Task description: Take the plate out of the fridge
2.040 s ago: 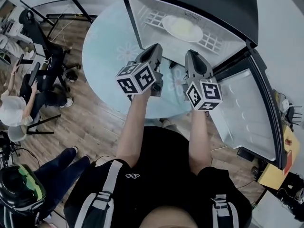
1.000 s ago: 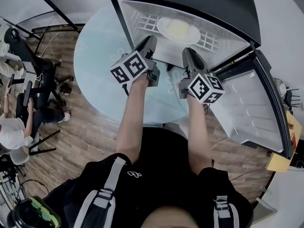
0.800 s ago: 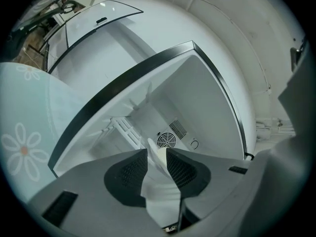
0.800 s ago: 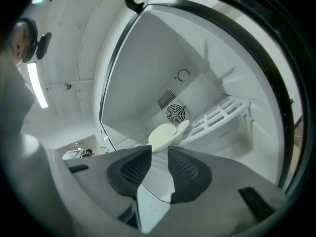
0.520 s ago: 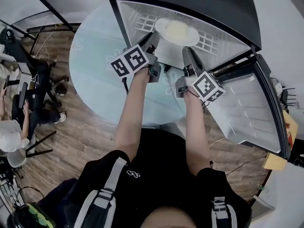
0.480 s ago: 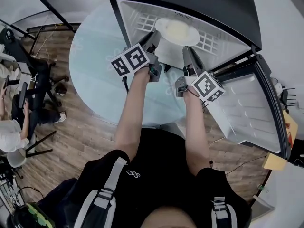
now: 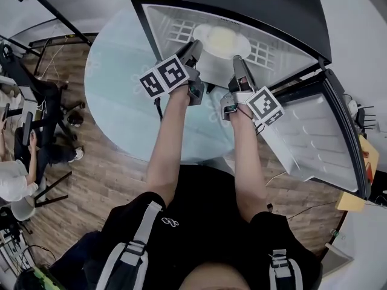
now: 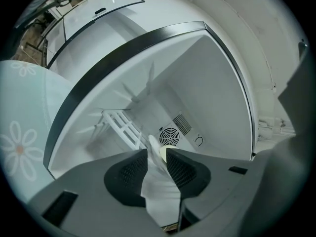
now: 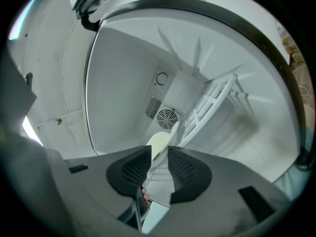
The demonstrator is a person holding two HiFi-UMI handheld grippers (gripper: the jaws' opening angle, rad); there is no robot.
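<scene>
- Our left claw is turned on its side and reaches into the mouth of the black-topped compact fridge with a white inside. Its jaws stand apart and have just been opening.
- In the left gripper view, the gap between those jaws frames the round white plate with a pale yellow middle, seen edge-on just ahead of the tips. The pads do not press on it.
- Our right claw sits beside the left one, well apart from it, and is also at the fridge mouth. Its jaws are parted with nothing clamped, and the same plate shows just beyond their tips.
- The plate rests on the white wire shelf, which runs on past both claws toward the back wall. From above, the plate lies ahead of and between the two claws.
- Behind the plate, straight ahead of the left claw, a round fan grille is set in the back wall.
- The fridge's dark front frame rises on the outer side of the left claw.
- The fridge's white-lined door stands swung open on the outer side of the right claw.
- Under both claws and our forearms lies a round pale blue glass table with flower prints, and the fridge stands on it.
- Behind the claws and below the table is a wooden plank floor.
- A seated person is far off to the left claw's outer side.
</scene>
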